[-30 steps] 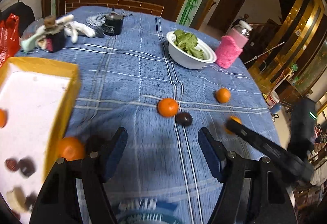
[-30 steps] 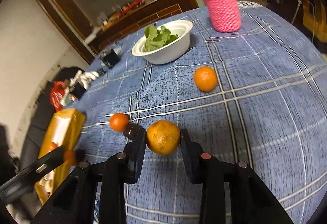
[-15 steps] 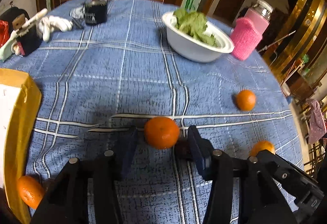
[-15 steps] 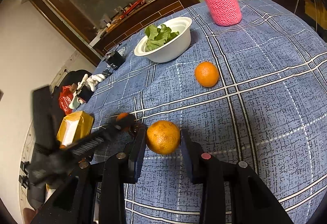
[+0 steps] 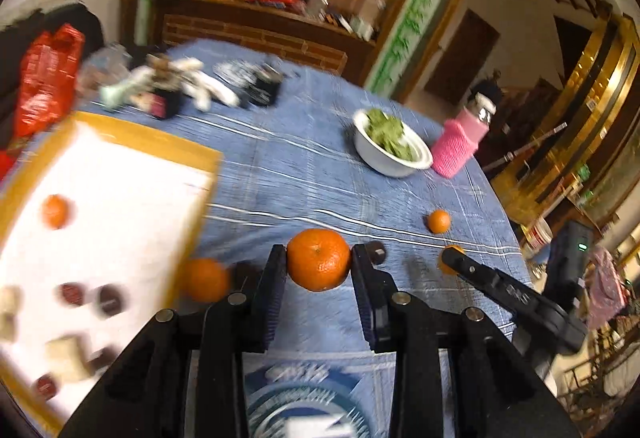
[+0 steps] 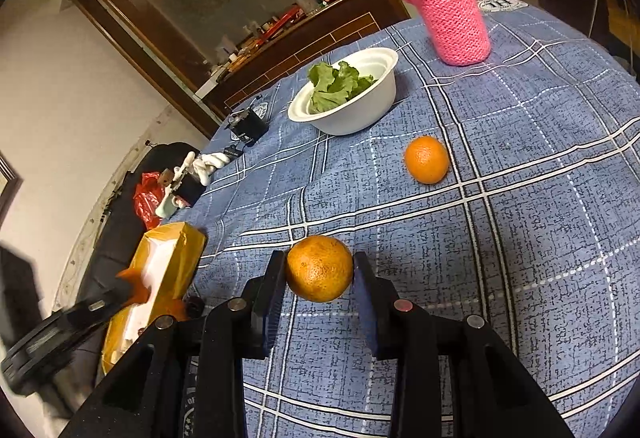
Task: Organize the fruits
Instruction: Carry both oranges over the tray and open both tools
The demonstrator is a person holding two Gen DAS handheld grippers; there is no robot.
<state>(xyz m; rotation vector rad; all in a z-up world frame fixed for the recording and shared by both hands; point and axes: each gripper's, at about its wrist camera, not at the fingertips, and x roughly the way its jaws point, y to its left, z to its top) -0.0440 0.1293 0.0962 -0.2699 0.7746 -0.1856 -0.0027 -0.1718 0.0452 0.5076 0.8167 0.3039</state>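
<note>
Left wrist view shows the left gripper (image 5: pixel 319 263) clamped on a bright tangerine (image 5: pixel 319 259), both pads pressed to its sides and the fruit apparently lifted clear of the blue checked tablecloth (image 5: pixel 304 174). What matters next is the yellow-rimmed tray (image 5: pixel 120 182): it lies to the left of this gripper and just beside it, its near-right rim close to the left finger, so the carry is a short sideways swing — likely already under way, judging by the blur. One tangerine inside the tray (image 5: pixel 55 211) and some dark round fruits (image 5: pixel 108 300) leave plenty of bare white floor. Another tangerine (image 5: pixel 205 279) sits on the cloth against the tray's outer wall, in the path of a low sweep; going over the rim looks safer.

Right wrist view has the right gripper (image 6: pixel 320 270) gripping a duller orange (image 6: pixel 319 268), well apart from the tray, which lies far left. The left hand is clearly nearer. A loose tangerine (image 6: pixel 426 159) waits far right, near the white bowl of greens (image 6: pixel 348 98).
</note>
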